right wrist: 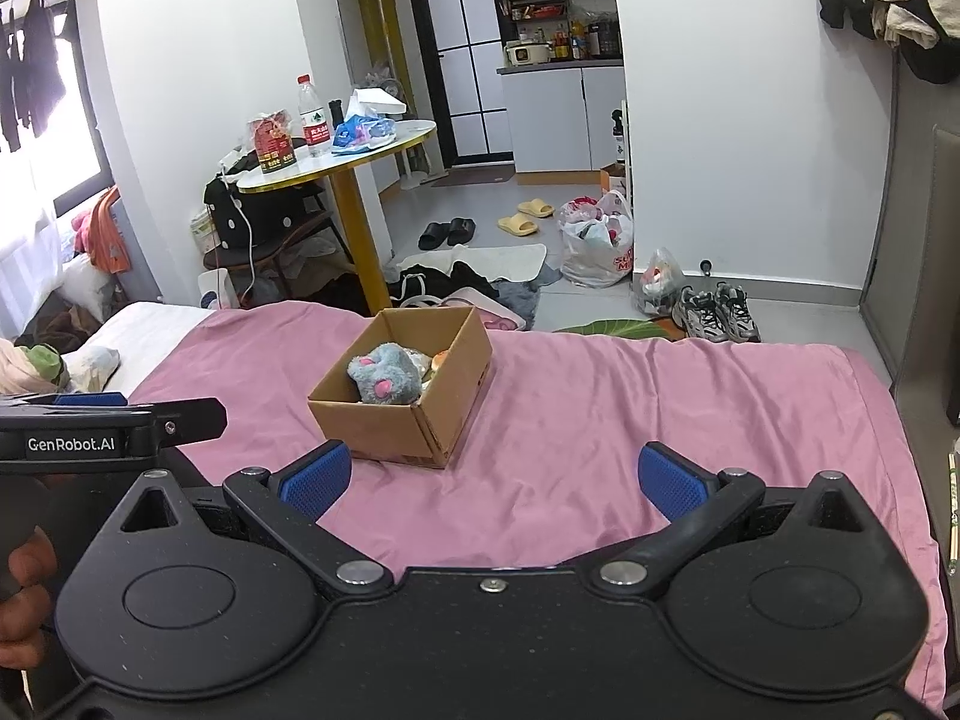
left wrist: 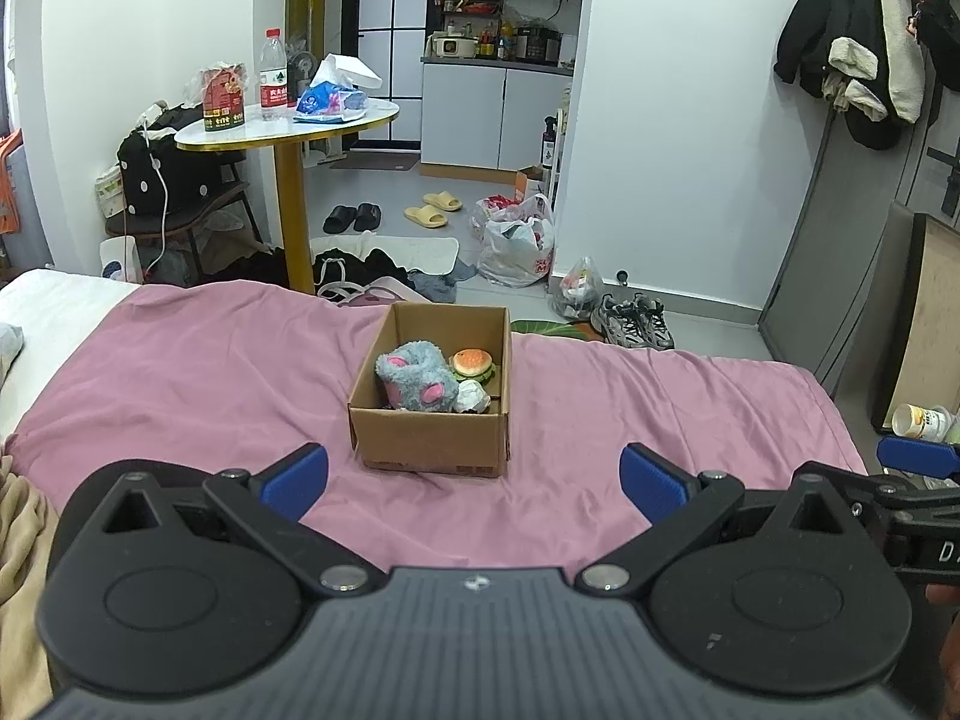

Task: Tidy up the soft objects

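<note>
A cardboard box (left wrist: 432, 441) stands on the pink bed sheet (left wrist: 180, 372). Inside lie a grey plush mouse (left wrist: 414, 381), a toy burger (left wrist: 473, 363) and a white crumpled soft item (left wrist: 471, 396). My left gripper (left wrist: 474, 480) is open and empty, hovering just short of the box. In the right wrist view the box (right wrist: 384, 426) sits ahead and left, with the plush mouse (right wrist: 384, 381) showing. My right gripper (right wrist: 495, 480) is open and empty over the sheet (right wrist: 660, 396). The left gripper's body (right wrist: 108, 426) shows at the left edge.
Beyond the bed stand a round table (left wrist: 288, 126) with a bottle and bags, a chair with a black bag (left wrist: 162, 168), slippers, plastic bags (left wrist: 516, 240) and sneakers (left wrist: 633, 318) on the floor. A beige blanket (left wrist: 18, 540) lies at the left.
</note>
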Action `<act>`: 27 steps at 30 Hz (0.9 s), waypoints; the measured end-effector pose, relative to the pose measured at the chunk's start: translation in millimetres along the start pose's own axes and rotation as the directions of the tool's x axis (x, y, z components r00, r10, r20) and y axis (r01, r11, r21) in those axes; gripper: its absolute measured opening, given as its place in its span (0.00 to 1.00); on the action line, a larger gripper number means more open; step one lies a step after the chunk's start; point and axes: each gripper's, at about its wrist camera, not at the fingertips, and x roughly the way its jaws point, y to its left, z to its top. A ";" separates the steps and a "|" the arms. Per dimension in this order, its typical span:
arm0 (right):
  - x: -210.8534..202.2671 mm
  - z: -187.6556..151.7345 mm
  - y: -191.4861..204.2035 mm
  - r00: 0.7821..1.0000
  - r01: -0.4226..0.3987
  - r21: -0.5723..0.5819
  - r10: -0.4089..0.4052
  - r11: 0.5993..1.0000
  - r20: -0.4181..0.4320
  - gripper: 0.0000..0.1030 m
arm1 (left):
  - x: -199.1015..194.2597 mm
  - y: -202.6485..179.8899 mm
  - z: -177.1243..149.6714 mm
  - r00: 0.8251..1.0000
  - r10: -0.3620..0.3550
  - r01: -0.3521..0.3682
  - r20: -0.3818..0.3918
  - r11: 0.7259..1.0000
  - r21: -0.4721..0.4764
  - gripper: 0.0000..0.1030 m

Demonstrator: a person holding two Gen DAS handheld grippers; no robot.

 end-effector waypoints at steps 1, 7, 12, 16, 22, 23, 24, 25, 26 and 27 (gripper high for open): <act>0.0 0.0 -0.1 1.000 0.001 0.000 -0.001 1.000 0.001 1.00 | 0.2 0.3 -0.3 1.000 0.001 -0.001 0.000 1.000 -0.002 1.00; -0.9 -1.1 -0.3 1.000 0.000 0.001 0.000 1.000 -0.001 1.00 | 0.5 2.7 -1.8 1.000 0.003 -0.003 -0.002 1.000 -0.009 1.00; 3.1 2.3 -2.1 1.000 0.005 0.006 -0.005 1.000 -0.010 1.00 | -0.8 2.1 -2.5 1.000 0.013 -0.013 0.009 1.000 0.001 1.00; 3.4 2.4 -2.1 1.000 0.006 0.004 -0.006 1.000 -0.009 1.00 | -0.8 2.2 -2.6 1.000 0.014 -0.014 0.008 1.000 -0.001 1.00; 5.2 3.1 -4.2 1.000 0.009 0.006 -0.009 1.000 -0.014 1.00 | 2.5 3.2 -3.8 1.000 0.019 -0.019 0.000 1.000 -0.009 1.00; 5.4 3.3 -4.6 1.000 0.010 0.007 -0.010 1.000 -0.014 1.00 | 2.9 3.3 -3.6 1.000 0.018 -0.018 -0.002 1.000 -0.010 1.00; 5.4 3.5 -4.5 1.000 0.010 0.005 -0.010 1.000 -0.012 1.00 | 3.0 3.0 -3.4 1.000 0.016 -0.016 -0.002 1.000 -0.009 1.00; 5.4 3.5 -4.6 1.000 0.010 0.003 -0.010 1.000 -0.010 1.00 | 2.9 2.5 -3.2 1.000 0.016 -0.016 -0.002 1.000 -0.009 1.00; 5.4 2.9 -5.0 1.000 0.010 0.002 -0.010 1.000 -0.008 1.00 | 2.4 2.6 -3.3 1.000 0.015 -0.015 -0.001 1.000 -0.009 1.00; 5.4 2.9 -5.1 1.000 0.011 0.001 -0.011 1.000 -0.010 1.00 | 2.6 2.6 -3.3 1.000 0.014 -0.014 0.000 1.000 -0.009 1.00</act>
